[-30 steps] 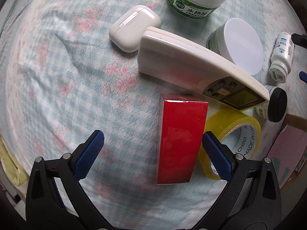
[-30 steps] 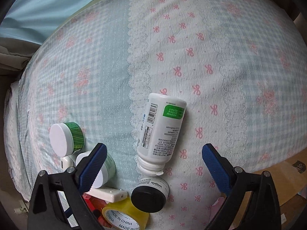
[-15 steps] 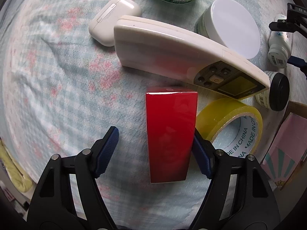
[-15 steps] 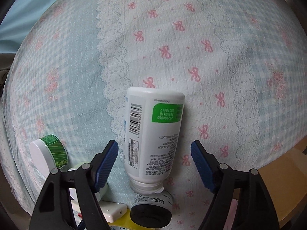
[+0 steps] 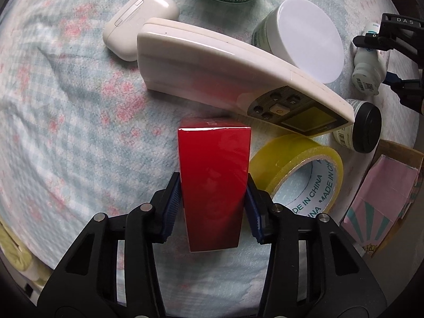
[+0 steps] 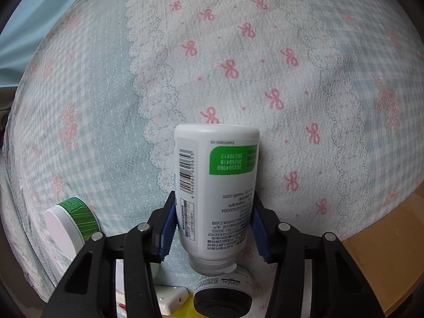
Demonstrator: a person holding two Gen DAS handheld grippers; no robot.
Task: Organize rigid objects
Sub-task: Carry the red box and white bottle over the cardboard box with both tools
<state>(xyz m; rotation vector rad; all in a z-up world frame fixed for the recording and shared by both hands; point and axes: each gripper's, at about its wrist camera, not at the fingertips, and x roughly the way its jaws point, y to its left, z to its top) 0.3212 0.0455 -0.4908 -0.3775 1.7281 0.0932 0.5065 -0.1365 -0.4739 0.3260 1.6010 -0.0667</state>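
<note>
In the left wrist view my left gripper (image 5: pixel 213 208) is shut on a glossy red box (image 5: pixel 214 180) lying on the patterned bedspread (image 5: pixel 66 122); its blue pads (image 5: pixel 173 206) press both long sides. In the right wrist view my right gripper (image 6: pixel 214 229) is shut on a white bottle (image 6: pixel 216 185) with a green label, cap toward the camera. That bottle and the right gripper's black frame also show at the right edge of the left wrist view (image 5: pixel 368 71).
Beside the red box lie a yellow tape roll (image 5: pixel 299 175), a white remote (image 5: pixel 233 79), a white earbud case (image 5: pixel 140 23), two green jars with white lids (image 5: pixel 304 37), a black-capped jar (image 5: pixel 363 129) and a cardboard box with pink contents (image 5: pixel 389 193). A wooden edge (image 6: pixel 384 251) lies at right.
Both grippers moved forward and closed: the left one onto the red box, the right one onto the white bottle. Both were open a second ago.
</note>
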